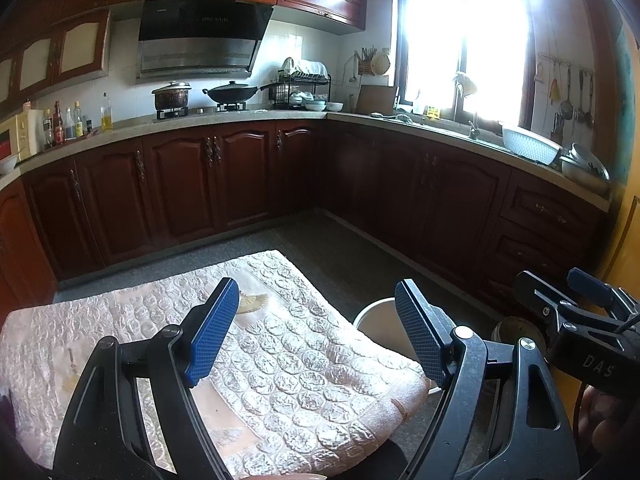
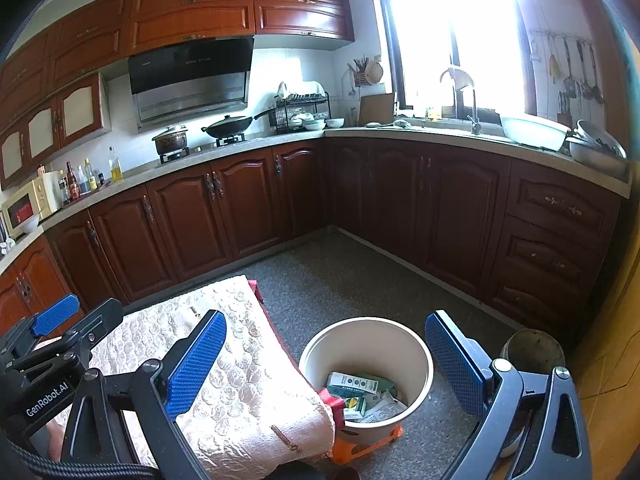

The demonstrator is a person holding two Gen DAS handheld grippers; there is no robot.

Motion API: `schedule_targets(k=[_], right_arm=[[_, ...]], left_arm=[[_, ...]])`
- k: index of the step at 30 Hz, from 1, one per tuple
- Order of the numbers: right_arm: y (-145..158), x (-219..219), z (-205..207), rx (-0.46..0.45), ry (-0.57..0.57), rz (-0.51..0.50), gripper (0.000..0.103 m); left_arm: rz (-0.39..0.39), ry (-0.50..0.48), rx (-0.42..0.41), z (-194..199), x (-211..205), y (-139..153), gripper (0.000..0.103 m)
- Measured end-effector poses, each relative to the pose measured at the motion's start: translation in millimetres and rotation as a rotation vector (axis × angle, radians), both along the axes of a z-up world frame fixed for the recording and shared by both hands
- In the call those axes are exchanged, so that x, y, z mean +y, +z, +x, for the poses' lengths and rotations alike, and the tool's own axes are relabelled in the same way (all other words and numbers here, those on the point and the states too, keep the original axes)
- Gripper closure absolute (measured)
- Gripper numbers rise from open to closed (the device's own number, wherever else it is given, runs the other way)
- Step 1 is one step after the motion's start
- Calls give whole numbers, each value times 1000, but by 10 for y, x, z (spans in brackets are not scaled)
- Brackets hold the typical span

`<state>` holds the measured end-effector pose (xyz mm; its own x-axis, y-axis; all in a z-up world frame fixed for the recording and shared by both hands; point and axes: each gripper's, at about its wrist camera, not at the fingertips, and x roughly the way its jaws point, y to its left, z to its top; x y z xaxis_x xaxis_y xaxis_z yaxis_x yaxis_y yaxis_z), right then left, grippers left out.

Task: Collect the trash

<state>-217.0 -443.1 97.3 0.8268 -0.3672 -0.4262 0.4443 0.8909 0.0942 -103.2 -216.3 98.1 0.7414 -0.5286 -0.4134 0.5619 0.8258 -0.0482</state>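
I face dark wood cabinets (image 2: 248,208) in an L, grey speckled floor (image 2: 352,280), and a glaring window (image 2: 452,40).

A: Background check. What's on the worktop (image 2: 280,138)?

B: Lidded pot (image 2: 170,140) and black wok (image 2: 228,126) on the hob, range hood (image 2: 192,76) above. Oil bottle (image 2: 116,166) left, microwave (image 2: 30,204) further left.

A: Window side?

B: Dish rack (image 2: 302,110) in the corner, tap (image 2: 474,114) under the window (image 2: 452,40), white basin (image 2: 534,132) on the right. Utensils (image 2: 576,76) hang on the wall.
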Motion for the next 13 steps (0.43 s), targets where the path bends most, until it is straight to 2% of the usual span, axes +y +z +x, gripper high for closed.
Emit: schedule_targets(k=[13], right_arm=[[-60, 10, 76, 26, 6, 2, 4]], left_arm=[[10, -7, 30, 88, 3, -101, 23]])
